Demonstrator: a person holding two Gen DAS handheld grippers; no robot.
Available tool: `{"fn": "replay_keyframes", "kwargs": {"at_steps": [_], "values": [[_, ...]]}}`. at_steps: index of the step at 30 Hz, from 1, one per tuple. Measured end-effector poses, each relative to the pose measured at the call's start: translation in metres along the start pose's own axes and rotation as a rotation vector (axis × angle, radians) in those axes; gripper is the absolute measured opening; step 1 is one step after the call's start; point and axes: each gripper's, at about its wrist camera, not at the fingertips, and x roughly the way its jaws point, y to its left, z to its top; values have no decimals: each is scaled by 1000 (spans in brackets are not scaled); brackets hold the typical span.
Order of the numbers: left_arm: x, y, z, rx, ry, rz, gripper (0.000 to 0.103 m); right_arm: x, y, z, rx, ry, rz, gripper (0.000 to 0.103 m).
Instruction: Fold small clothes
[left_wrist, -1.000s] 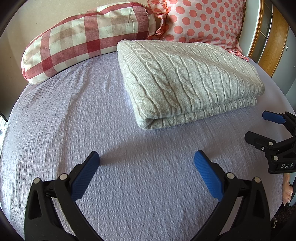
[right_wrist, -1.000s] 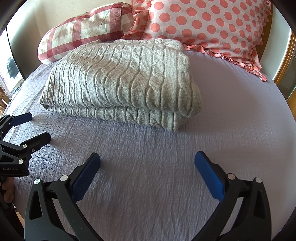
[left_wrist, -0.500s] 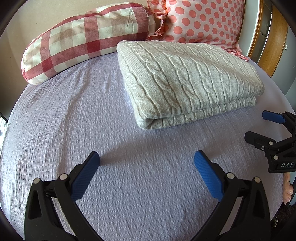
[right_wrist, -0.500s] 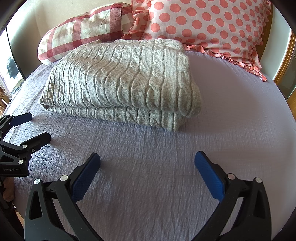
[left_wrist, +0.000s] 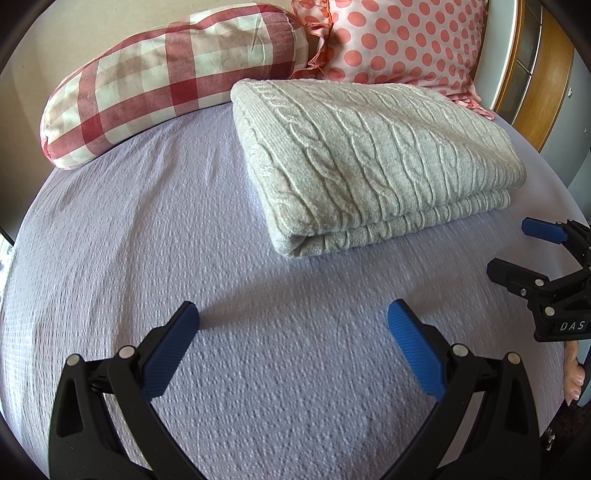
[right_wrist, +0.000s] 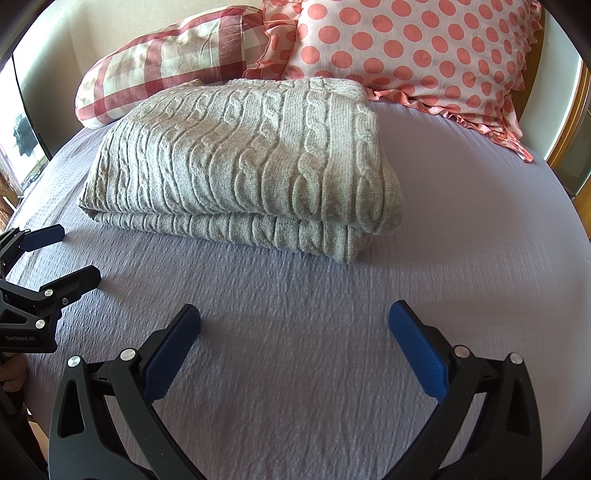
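Observation:
A grey cable-knit sweater (left_wrist: 369, 158) lies folded in a thick rectangle on the lavender bed cover (left_wrist: 147, 221); it also shows in the right wrist view (right_wrist: 251, 162). My left gripper (left_wrist: 293, 321) is open and empty, held over the bare cover short of the sweater's near left corner. My right gripper (right_wrist: 293, 321) is open and empty, over the cover in front of the sweater's near edge. Each gripper shows in the other's view: the right gripper (left_wrist: 513, 247) at the right edge, the left gripper (right_wrist: 74, 254) at the left edge.
A red-and-white checked bolster pillow (left_wrist: 166, 74) and a pink polka-dot pillow (left_wrist: 399, 40) lie at the head of the bed behind the sweater. A wooden frame (left_wrist: 535, 92) stands at the far right. The bed's edge falls away at the right.
Both grippers have crept very slightly toward the sweater. The sweater has not moved and both grippers have stayed open.

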Motion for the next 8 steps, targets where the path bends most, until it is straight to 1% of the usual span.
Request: {"fn": "replay_keyframes", "kwargs": {"at_steps": [8], "values": [[0, 0, -1, -4, -18, 4, 101, 0, 0, 0, 0, 0, 0, 102]]}}
